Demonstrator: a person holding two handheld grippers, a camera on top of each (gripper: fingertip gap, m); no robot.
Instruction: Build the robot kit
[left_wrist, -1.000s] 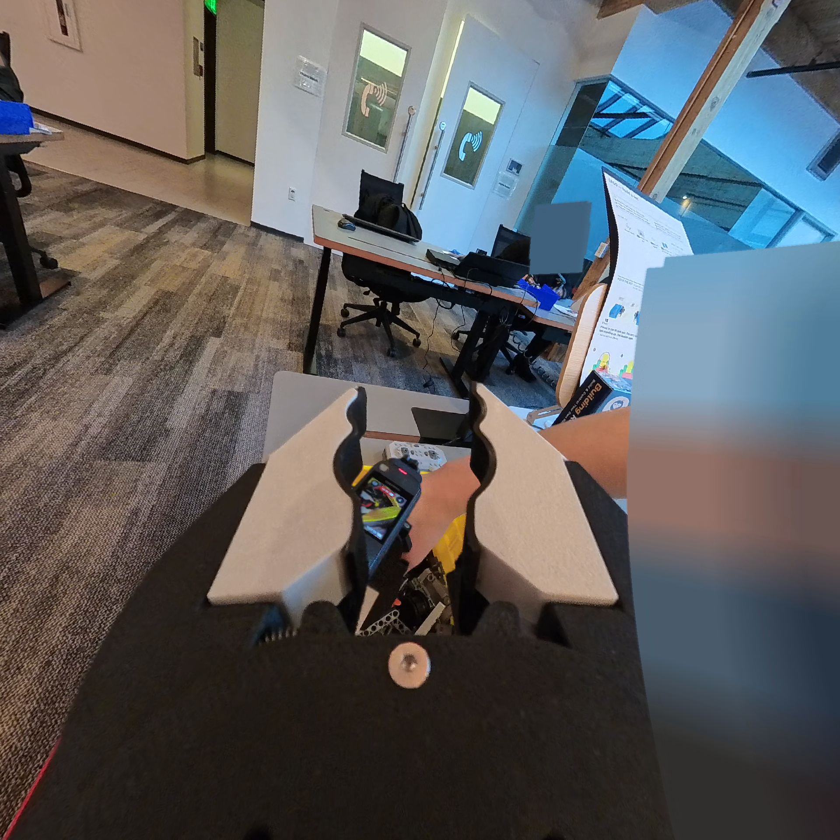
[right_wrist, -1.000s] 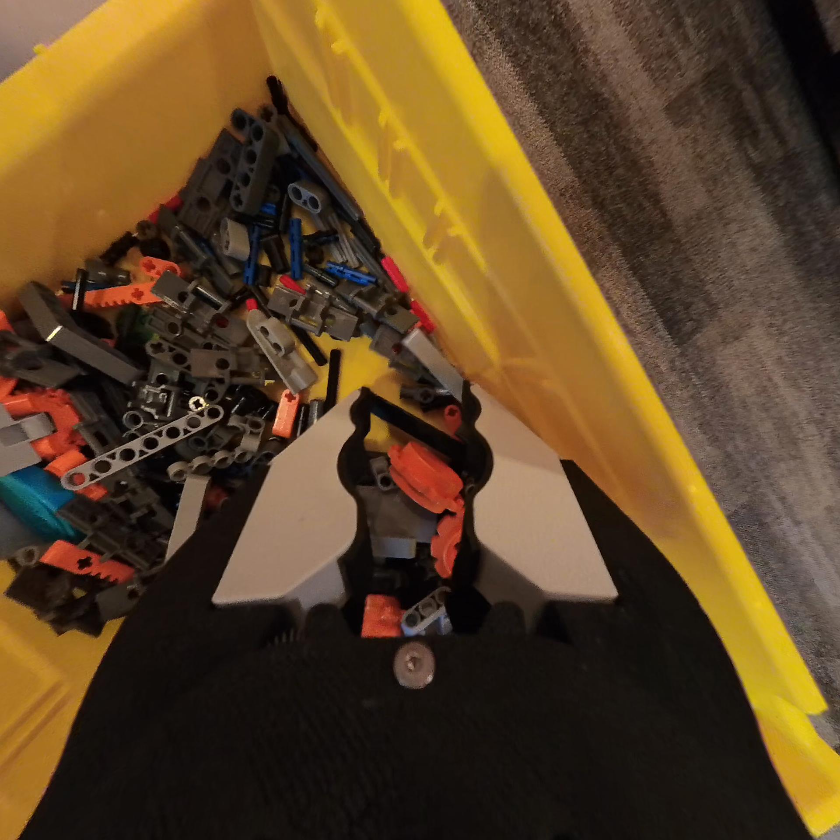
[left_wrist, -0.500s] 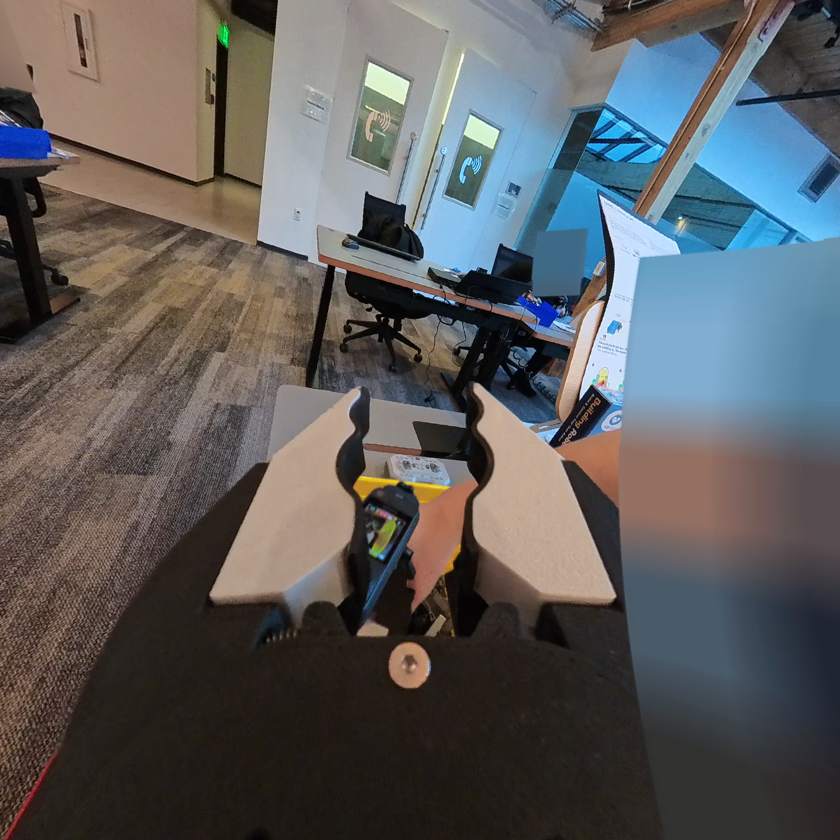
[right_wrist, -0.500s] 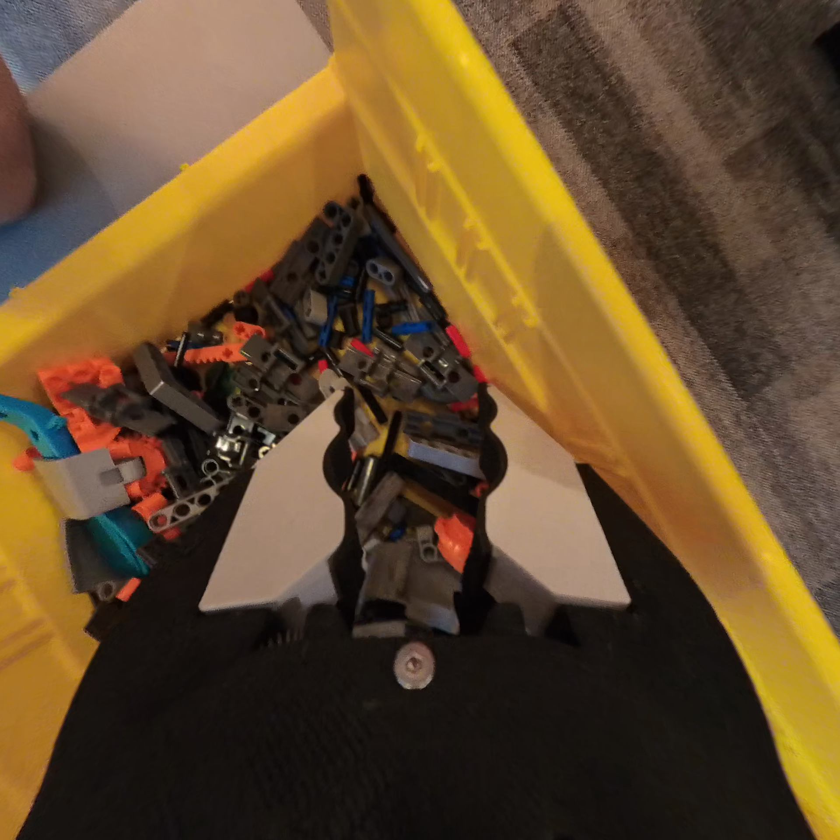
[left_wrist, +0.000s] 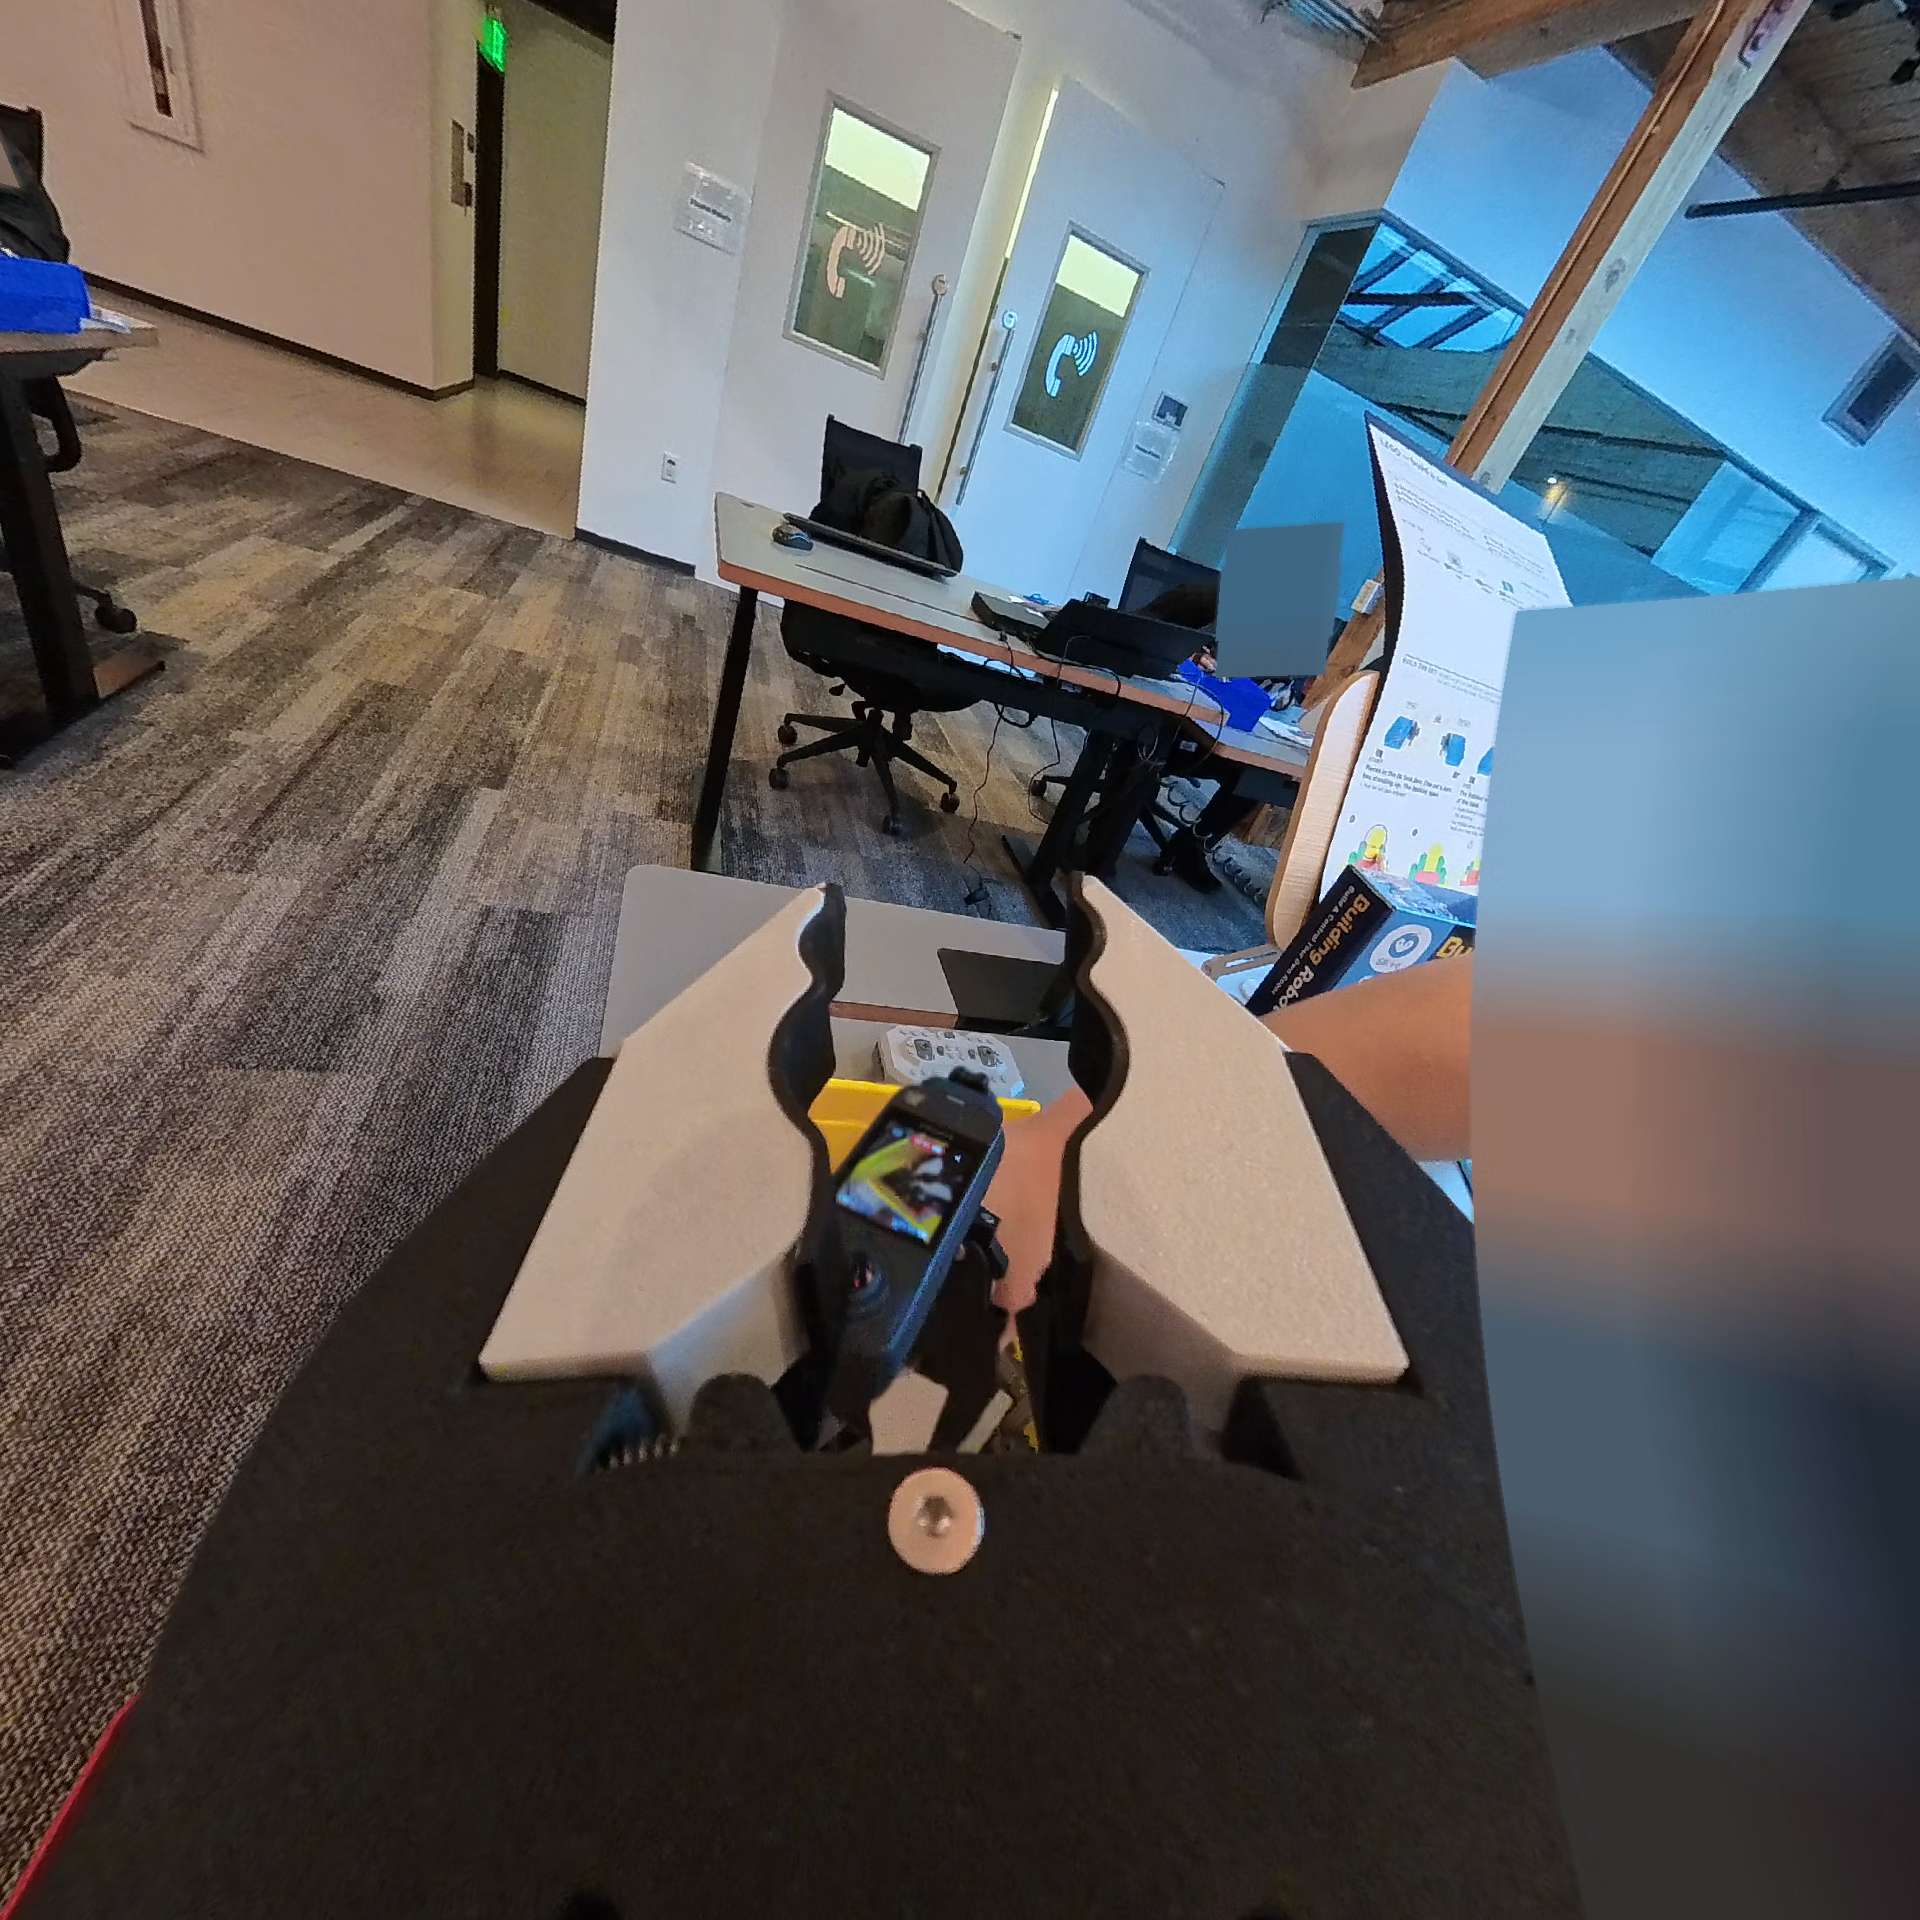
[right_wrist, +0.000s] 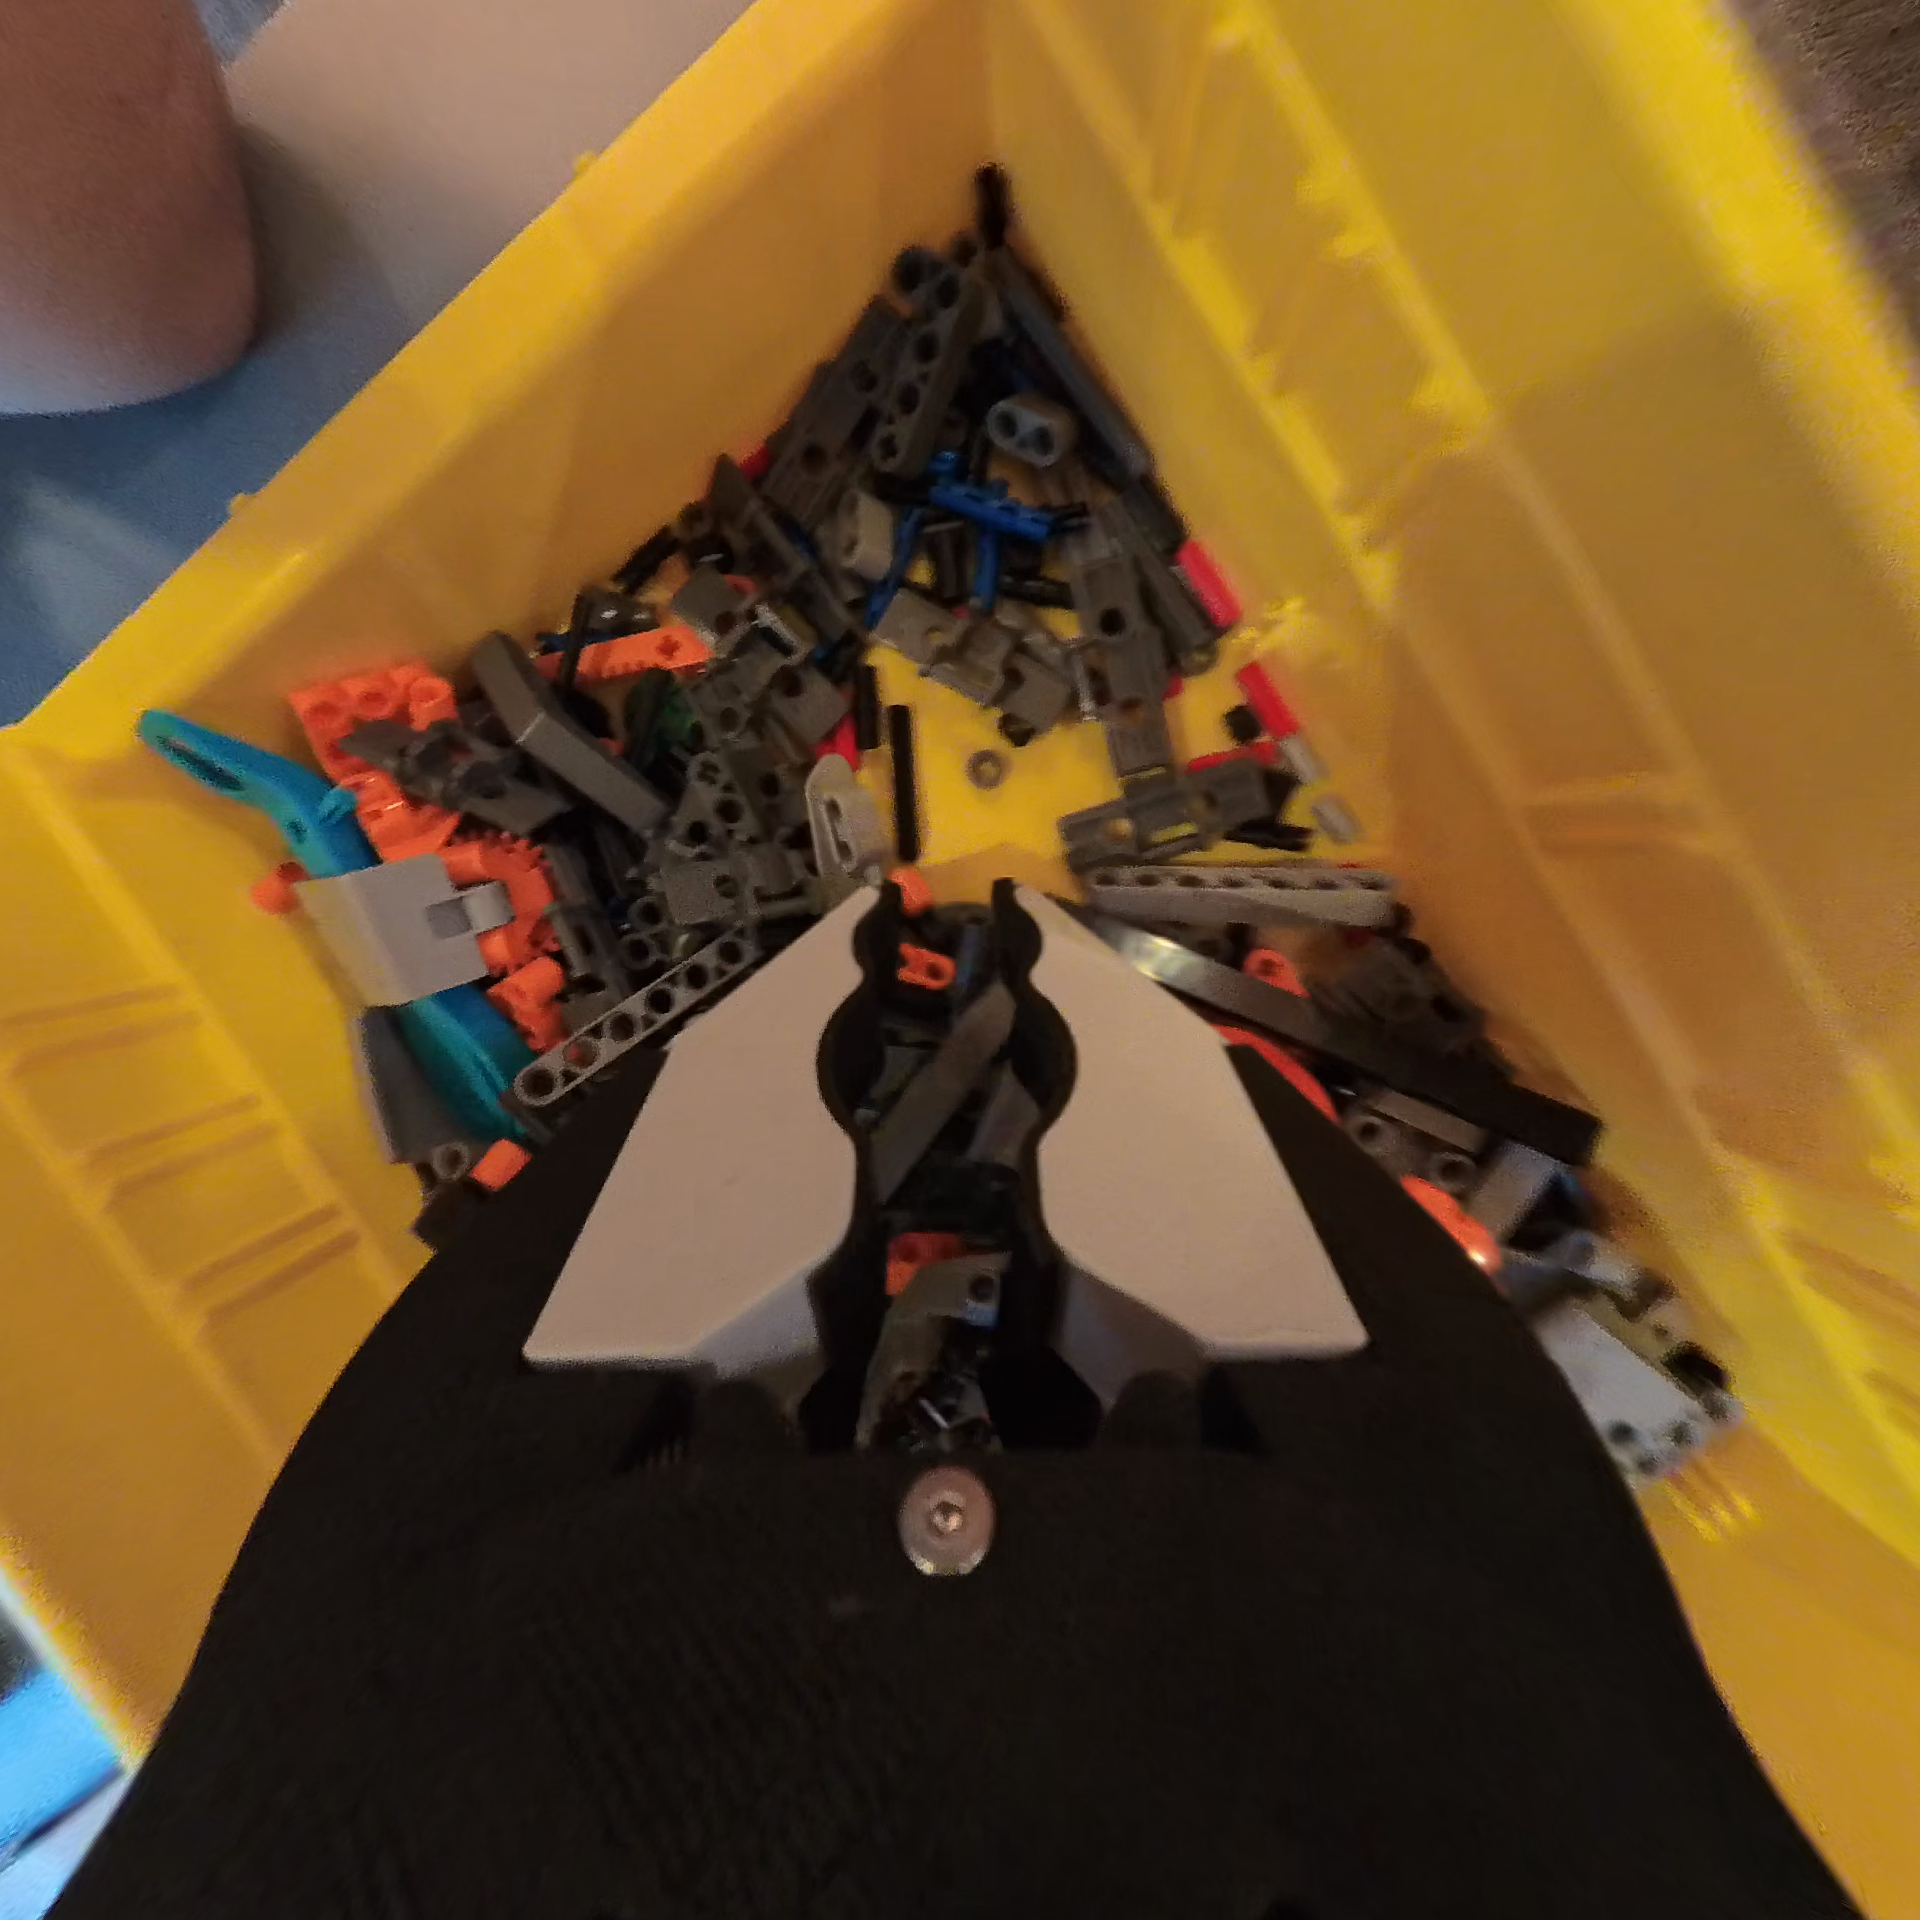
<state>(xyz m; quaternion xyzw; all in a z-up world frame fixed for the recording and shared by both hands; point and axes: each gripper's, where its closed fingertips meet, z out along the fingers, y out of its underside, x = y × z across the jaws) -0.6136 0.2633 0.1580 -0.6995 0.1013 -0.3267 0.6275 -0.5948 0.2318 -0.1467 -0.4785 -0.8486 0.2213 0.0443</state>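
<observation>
My right gripper (right_wrist: 943, 896) hangs over a yellow bin (right_wrist: 1455, 520) full of loose building parts (right_wrist: 790, 727), grey, black, orange, red and blue. Its jaws are drawn close together, and a small orange piece (right_wrist: 922, 963) sits pinched between them just behind the tips. A dark grey beam (right_wrist: 956, 1081) lies slantwise across the gap farther back. My left gripper (left_wrist: 951, 914) is open and empty, held above and behind. Between its fingers show the right gripper's camera (left_wrist: 914, 1195), the hand (left_wrist: 1029, 1174) holding it and the bin's rim (left_wrist: 862, 1101).
A teal curved part (right_wrist: 312, 821) and a light grey block (right_wrist: 395, 925) lie at the bin's left. A white hub (left_wrist: 945, 1049) and a dark box (left_wrist: 1340, 945) rest on the grey table (left_wrist: 707, 935). A desk (left_wrist: 883, 592) with an office chair (left_wrist: 873, 717) stands beyond on carpet. One gripper's finger ends stand about 30 cm off the other's.
The right gripper's jaws have narrowed from wide open to nearly closed, and it has drawn back so more of the bin shows. The left gripper has stayed open and barely moved.
</observation>
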